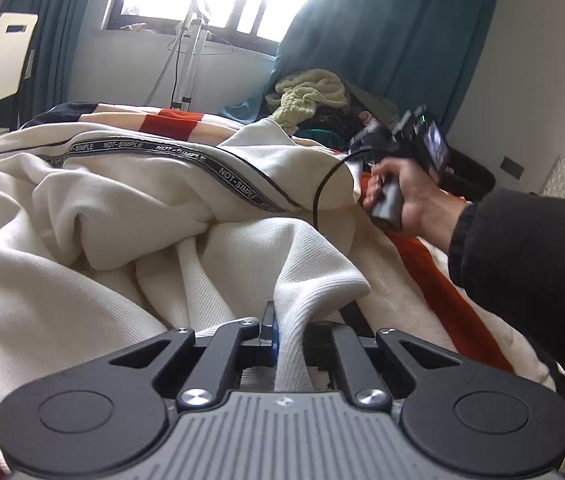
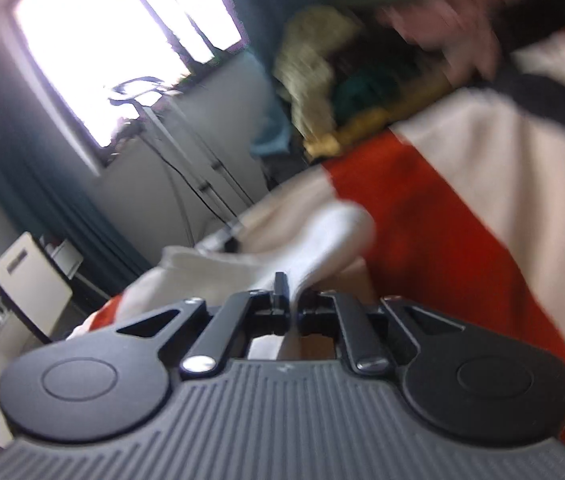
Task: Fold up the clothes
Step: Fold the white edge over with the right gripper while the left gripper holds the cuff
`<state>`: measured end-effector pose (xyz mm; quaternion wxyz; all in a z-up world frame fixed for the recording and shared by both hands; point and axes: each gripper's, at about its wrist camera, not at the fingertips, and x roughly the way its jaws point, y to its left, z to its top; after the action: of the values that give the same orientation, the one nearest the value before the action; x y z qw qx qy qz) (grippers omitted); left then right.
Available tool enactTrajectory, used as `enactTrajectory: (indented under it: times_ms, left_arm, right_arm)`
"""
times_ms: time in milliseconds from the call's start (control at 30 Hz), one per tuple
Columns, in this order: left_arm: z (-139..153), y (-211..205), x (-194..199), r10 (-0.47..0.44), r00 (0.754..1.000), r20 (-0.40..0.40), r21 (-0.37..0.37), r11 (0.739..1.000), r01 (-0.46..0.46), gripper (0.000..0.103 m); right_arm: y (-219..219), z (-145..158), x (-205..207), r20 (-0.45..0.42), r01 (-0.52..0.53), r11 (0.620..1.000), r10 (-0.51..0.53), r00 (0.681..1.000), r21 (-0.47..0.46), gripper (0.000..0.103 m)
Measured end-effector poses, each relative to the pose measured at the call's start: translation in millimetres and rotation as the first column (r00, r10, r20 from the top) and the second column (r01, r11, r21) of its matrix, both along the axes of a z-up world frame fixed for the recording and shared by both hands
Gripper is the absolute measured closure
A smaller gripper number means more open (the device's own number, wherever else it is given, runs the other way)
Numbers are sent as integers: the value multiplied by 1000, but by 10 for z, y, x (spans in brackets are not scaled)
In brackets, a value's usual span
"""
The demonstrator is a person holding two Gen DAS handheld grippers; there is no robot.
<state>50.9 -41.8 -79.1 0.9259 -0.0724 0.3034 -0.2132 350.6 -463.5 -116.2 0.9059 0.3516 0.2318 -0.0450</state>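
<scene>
A cream garment (image 1: pixel 122 216) with a black "NOT-SIMPLE" tape strip (image 1: pixel 186 156) lies crumpled across the bed. My left gripper (image 1: pixel 286 332) is shut on a ribbed fold of it near the front. Further right, a person's hand (image 1: pixel 410 204) in a dark sleeve holds the right gripper's handle at the garment's far edge. The right wrist view is blurred. There my right gripper (image 2: pixel 292 294) is shut on a white piece of the garment (image 2: pixel 330 232), which sticks out beyond the fingers above the striped blanket.
An orange, white and black striped blanket (image 1: pixel 434 280) covers the bed. A pile of other clothes (image 1: pixel 310 96) topped by a pale green knit sits at the back by teal curtains (image 1: pixel 382 40). A chair (image 1: pixel 6 60) stands at the left, and a metal stand (image 1: pixel 190 60) below the window.
</scene>
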Motion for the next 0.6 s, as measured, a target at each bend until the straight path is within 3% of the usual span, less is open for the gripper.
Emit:
enactTrajectory:
  times_ms: [67,100,133,200,333,500,600]
  left_arm:
    - [5,0,13,1,1000,1,4,1000,-1,97]
    - [11,3,16,0,1000,2,7,1000,0,97]
    - [30,-11,22,-1,1000,2,11,1000,1,97]
    - [59,-13,10,3,1000,1,13,1000,-3,97]
    - [102,13,-45,22,1000,2,24,999,-22,96]
    - [186,100,-158,73,997,-4,5,997,-73,96]
    - [217,153,-205,104,995,3,-6,995,-104,96]
  right_arm:
    - [-48,-113,-172,-28,9,995,-6,1000,96,91]
    - [-67,-164,-265,-41,14,990,-8,999,143,82]
    - [-86,-215,-358,-54,19,982,-9,998,190,63]
    - [-124,-305,-627,-41,19,954,-7,999,299,42]
    - [38,-320,-1299,-16,39,911,-36,999,410,42]
    - [455,-302,-1809,6,-28,917,28,1000,399,42]
    - [735,-325,-1887,-32,-60,913,79,996,403,51]
